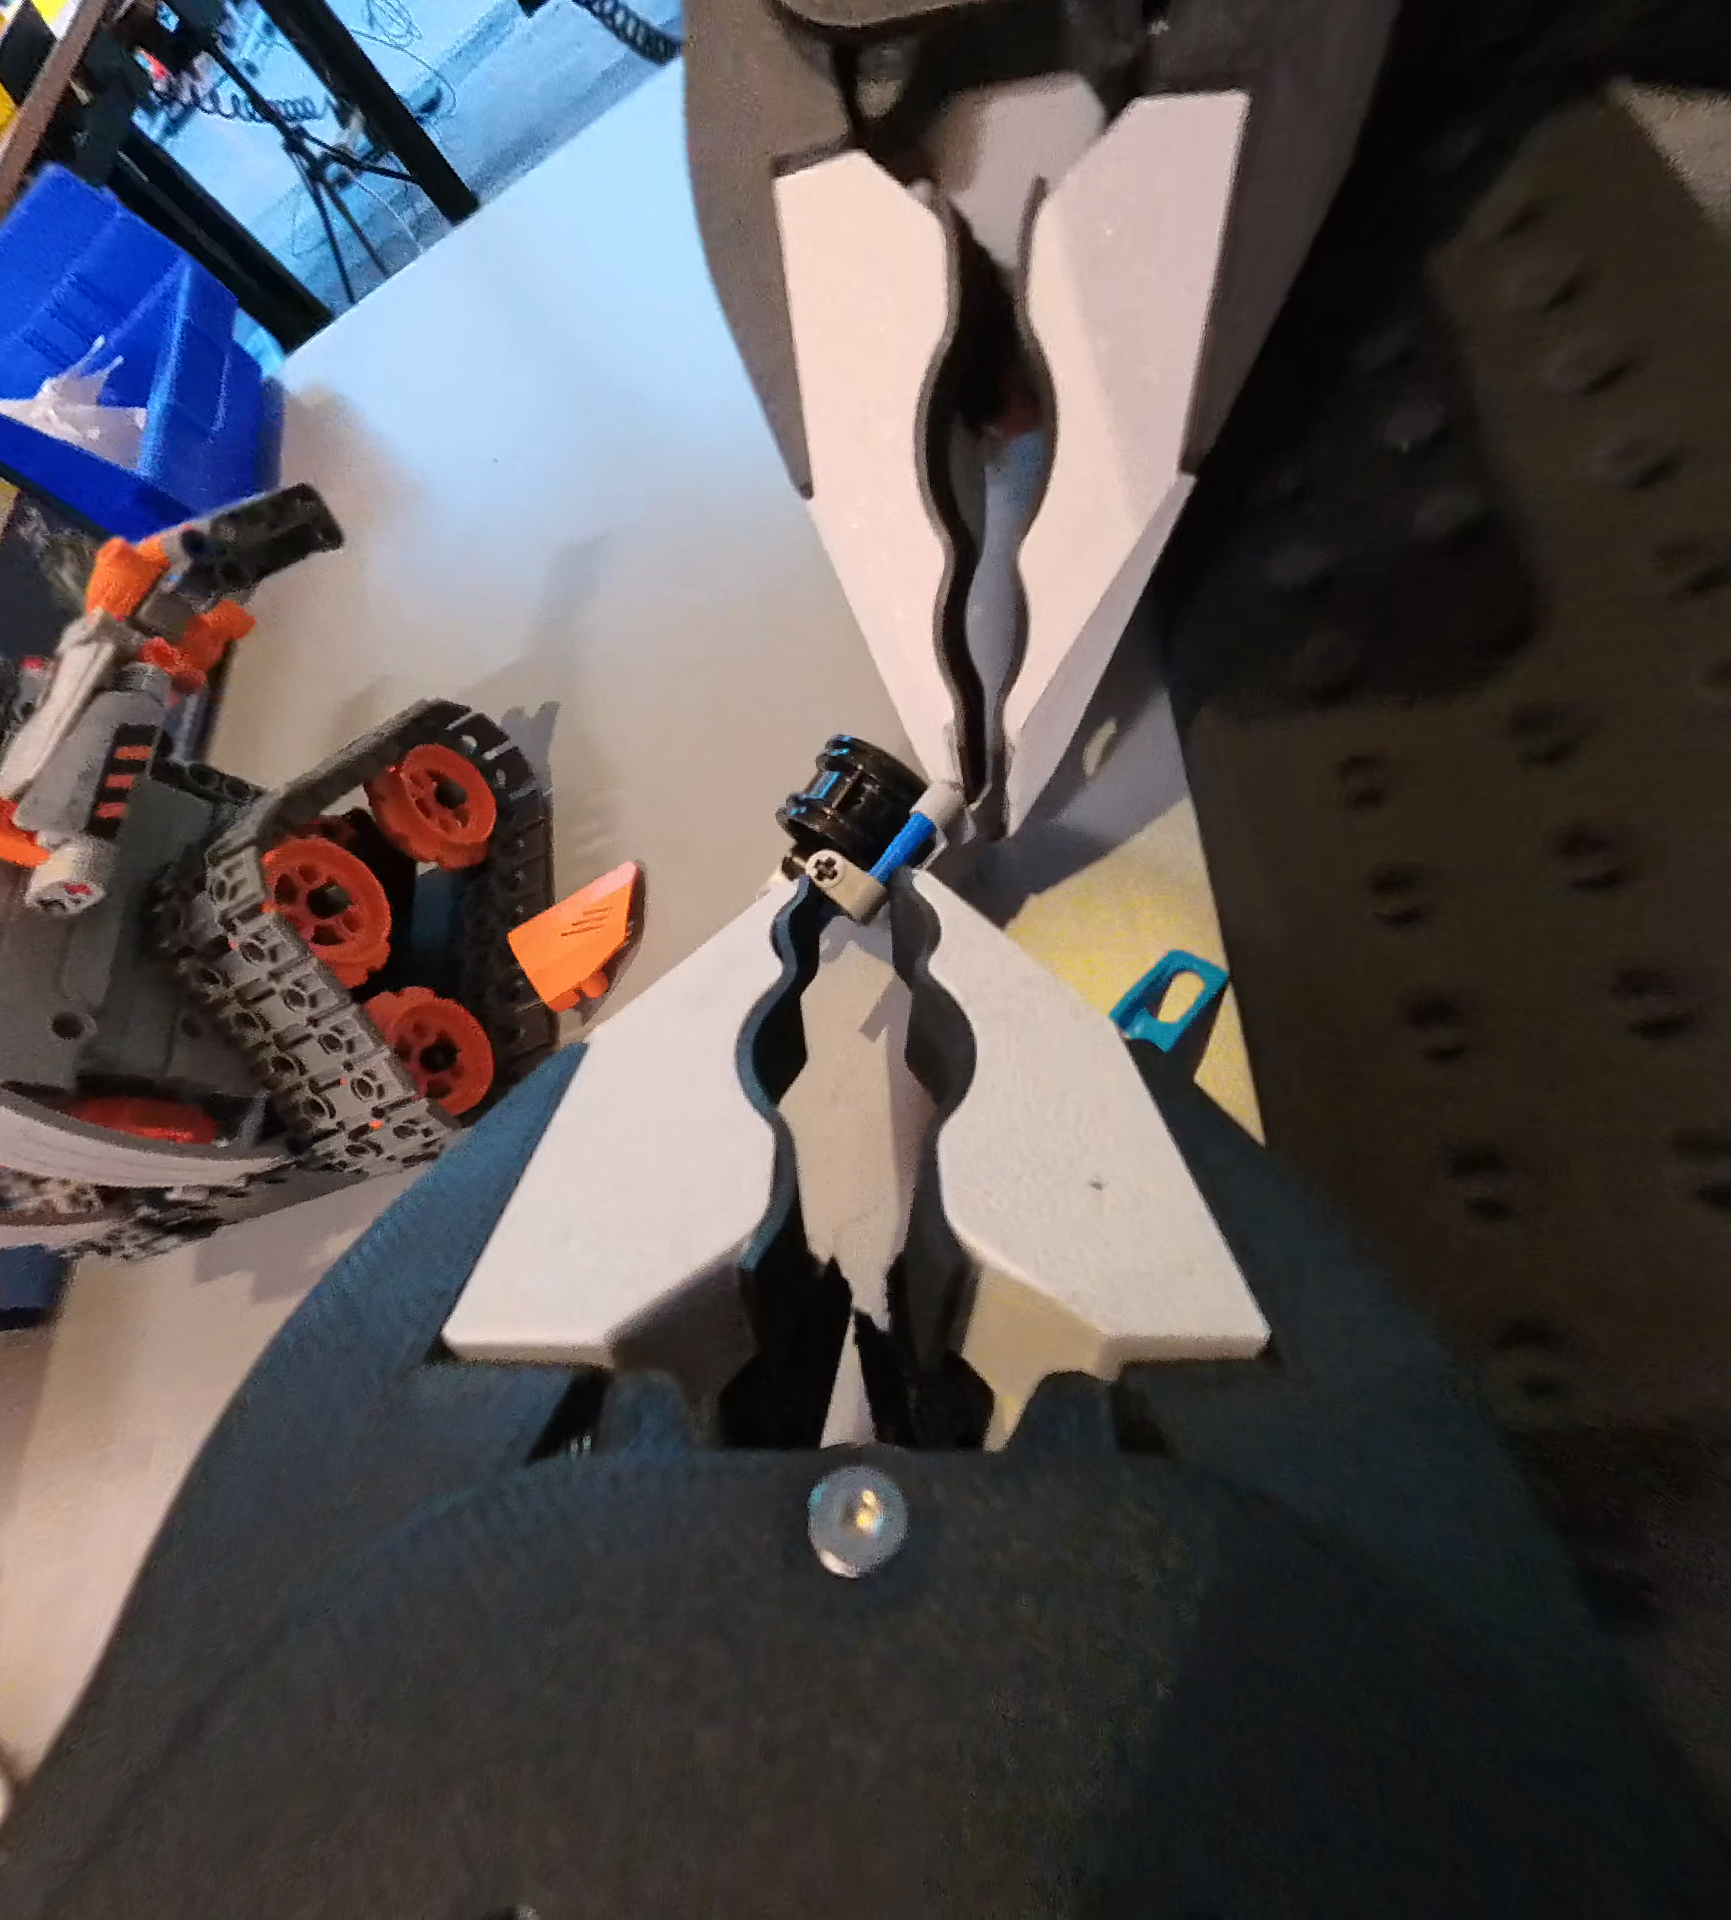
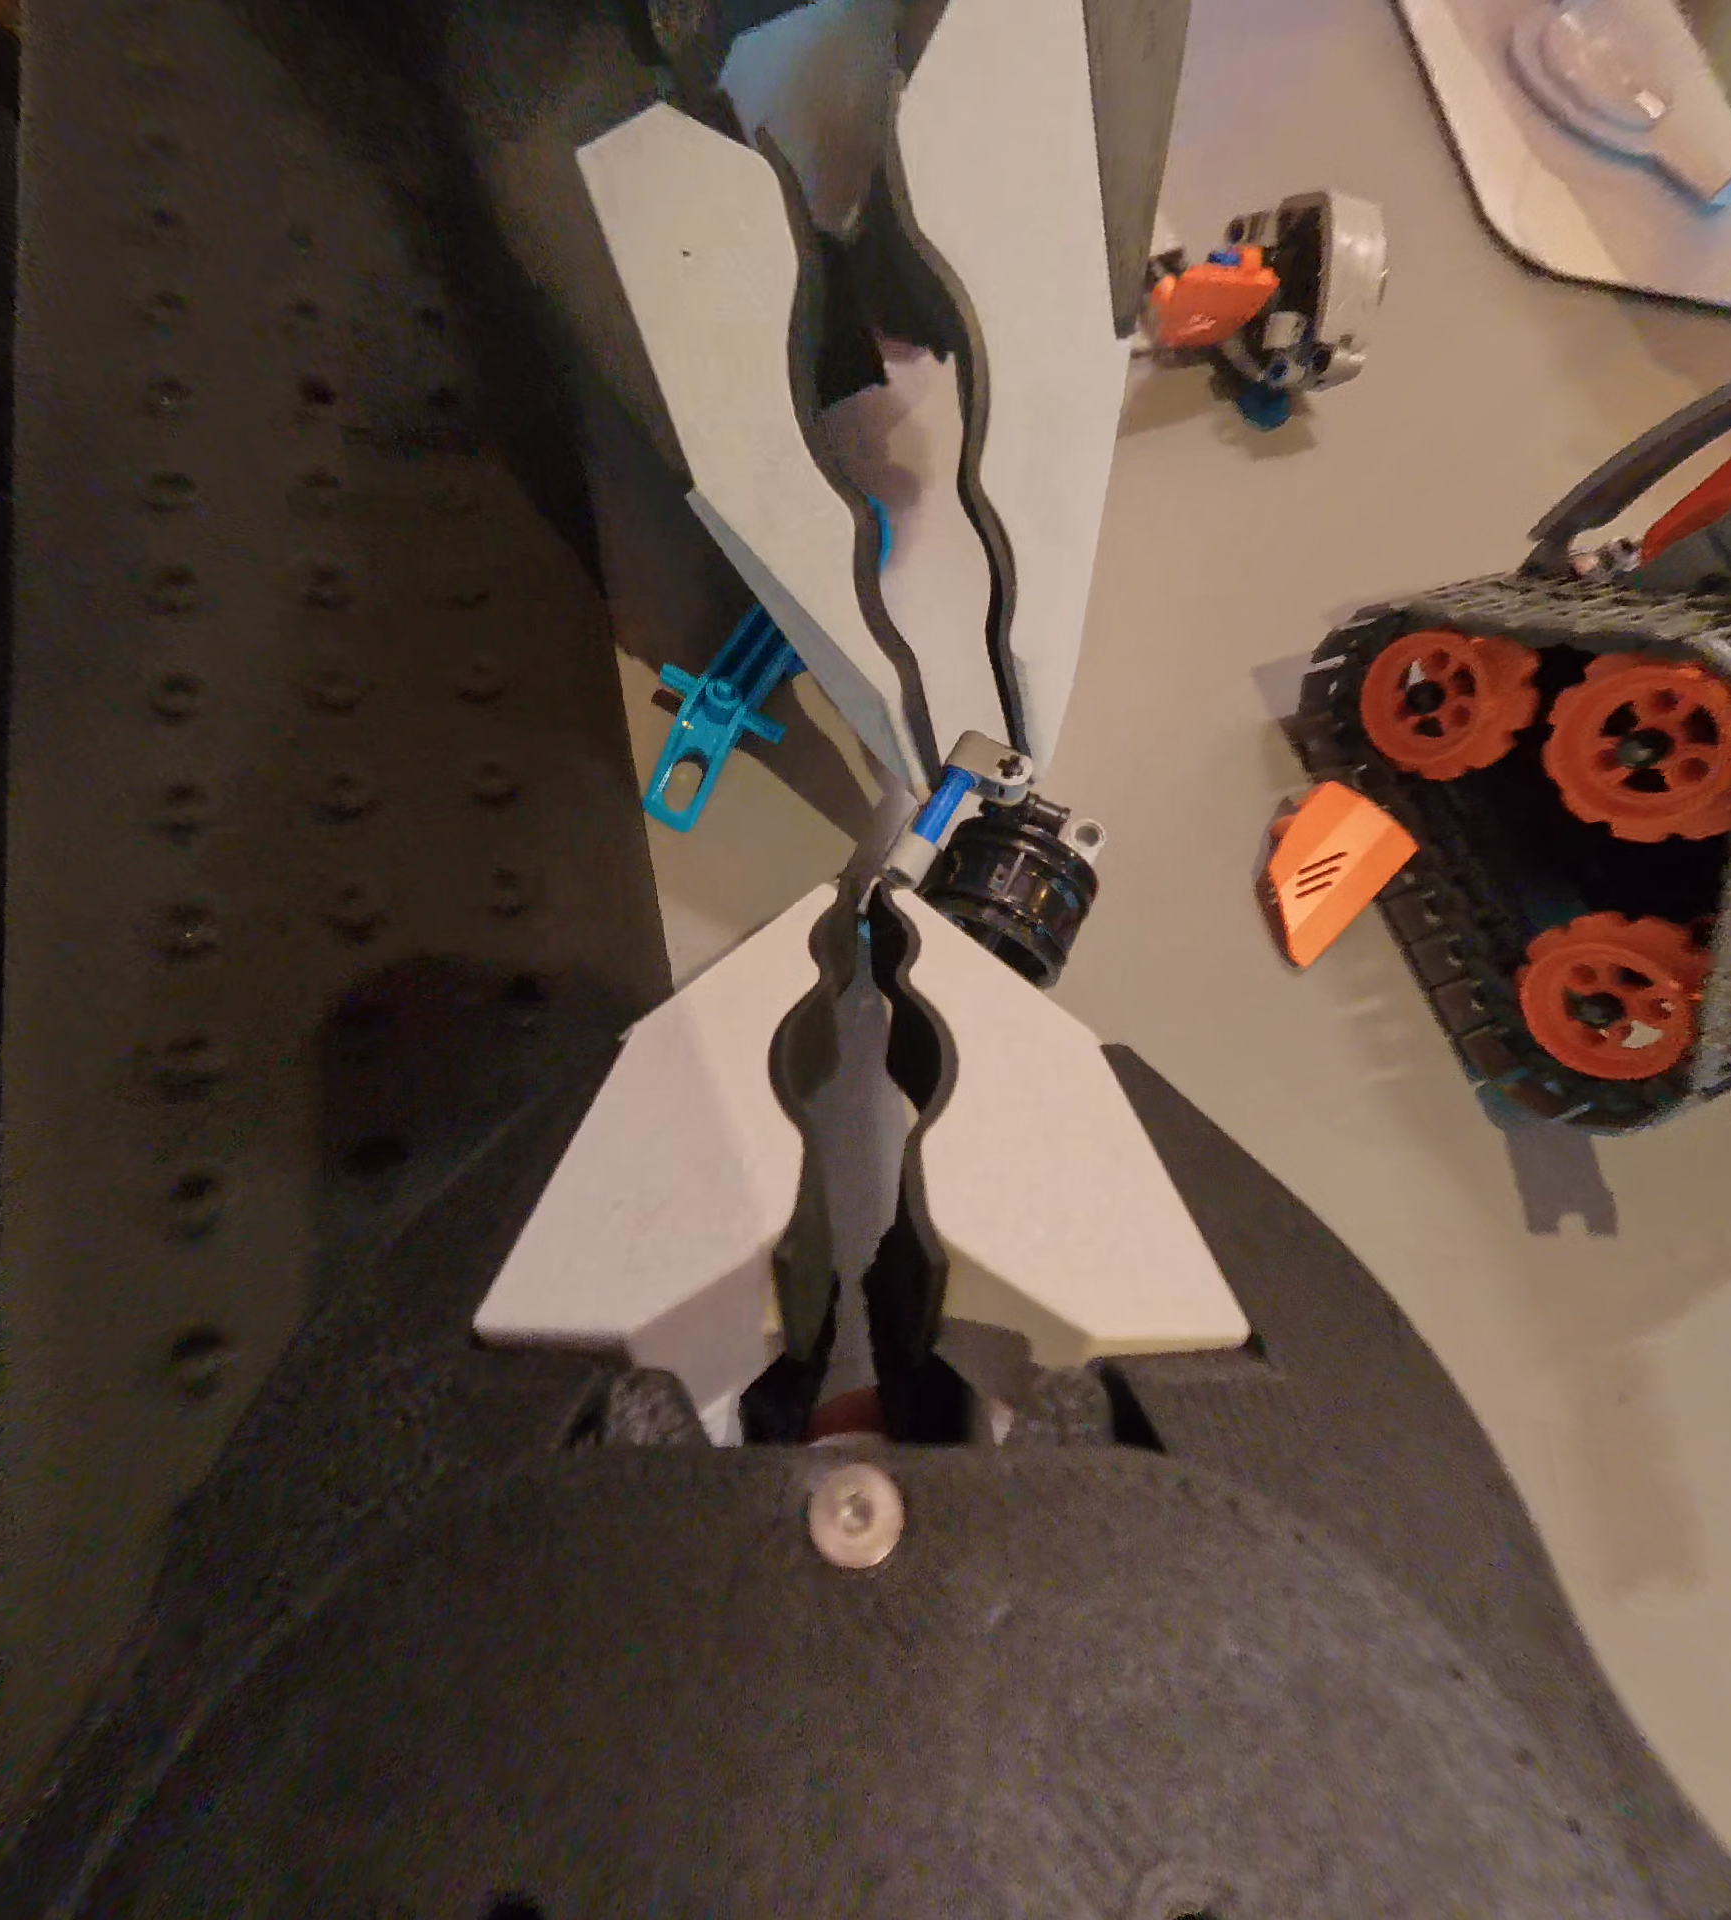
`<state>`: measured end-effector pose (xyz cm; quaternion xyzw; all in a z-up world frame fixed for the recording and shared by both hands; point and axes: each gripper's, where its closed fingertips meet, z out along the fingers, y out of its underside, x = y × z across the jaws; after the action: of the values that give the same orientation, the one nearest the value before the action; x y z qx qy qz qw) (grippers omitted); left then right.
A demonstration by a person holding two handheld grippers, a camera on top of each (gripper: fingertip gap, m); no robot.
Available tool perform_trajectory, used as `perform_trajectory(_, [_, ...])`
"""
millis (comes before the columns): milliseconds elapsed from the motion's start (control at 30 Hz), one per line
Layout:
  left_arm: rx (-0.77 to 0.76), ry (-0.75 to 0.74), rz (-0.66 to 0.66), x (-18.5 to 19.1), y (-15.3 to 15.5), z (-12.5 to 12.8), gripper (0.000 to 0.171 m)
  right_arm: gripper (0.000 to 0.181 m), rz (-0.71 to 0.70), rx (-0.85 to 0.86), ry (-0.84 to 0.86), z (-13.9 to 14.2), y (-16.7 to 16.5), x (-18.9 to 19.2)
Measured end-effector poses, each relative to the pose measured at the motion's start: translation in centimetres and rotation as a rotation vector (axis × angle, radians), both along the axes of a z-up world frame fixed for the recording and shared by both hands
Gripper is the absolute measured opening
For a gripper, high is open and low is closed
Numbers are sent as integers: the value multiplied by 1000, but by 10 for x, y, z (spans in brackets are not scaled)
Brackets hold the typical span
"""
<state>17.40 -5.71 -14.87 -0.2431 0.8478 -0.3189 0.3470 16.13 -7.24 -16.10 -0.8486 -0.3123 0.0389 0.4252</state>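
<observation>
Pinching opposite ends of one small assembly (image 1: 866, 831) at frame centre, the left gripper (image 1: 856, 888) and right gripper (image 2: 866, 899) are both clamping it tip-to-tip, its blue pin (image 2: 944, 805) running diagonally between them, black wheel (image 2: 1012, 894) hanging alongside.

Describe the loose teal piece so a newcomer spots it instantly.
Start at the tracked vehicle with orange wheels, then cross past the small black wheel assembly pinched between both tongs, to the table's edge by the dark perforated panel. There the teal piece lies flat, partly hidden under the left tongs. It is the only bright teal part there, a slotted beam with a cross-shaped end.
</observation>
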Motion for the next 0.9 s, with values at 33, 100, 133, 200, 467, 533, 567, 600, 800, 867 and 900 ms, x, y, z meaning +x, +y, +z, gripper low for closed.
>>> perform_trajectory(33, [35,-9,-1,-1,0,-1,11,0,1,-13,-8,-3,0,0])
perform_trajectory(100, [88,-31,0,-2,0,-3,11,0,4,-25,-11,-5,0,-1])
perform_trajectory(133, [103,-35,0,-2,0,-4,11,0,5,-30,-13,-6,0,-1])
perform_trajectory(200, [146,-58,1,-3,-1,-5,11,0,7,-39,-14,-7,-1,-1])
perform_trajectory(467, [304,-121,9,-4,-1,-7,10,0,2,-59,-7,-9,0,-1])
perform_trajectory(533, [320,-122,19,-4,0,-8,10,0,-1,-63,-8,-10,0,-1])
perform_trajectory(567, [321,-118,23,-3,0,-8,10,0,-2,-62,-10,-10,1,-1])
perform_trajectory(600, [315,-116,25,-4,0,-8,10,0,-3,-65,-2,-10,1,-1])
perform_trajectory(800, [160,-62,7,0,7,-3,11,0,-25,-11,53,1,5,2])
perform_trajectory(867, [34,-74,16,5,15,14,11,8,-37,103,123,25,6,4])
perform_trajectory(900, [-32,-38,30,7,18,15,11,7,-53,143,150,34,4,9])
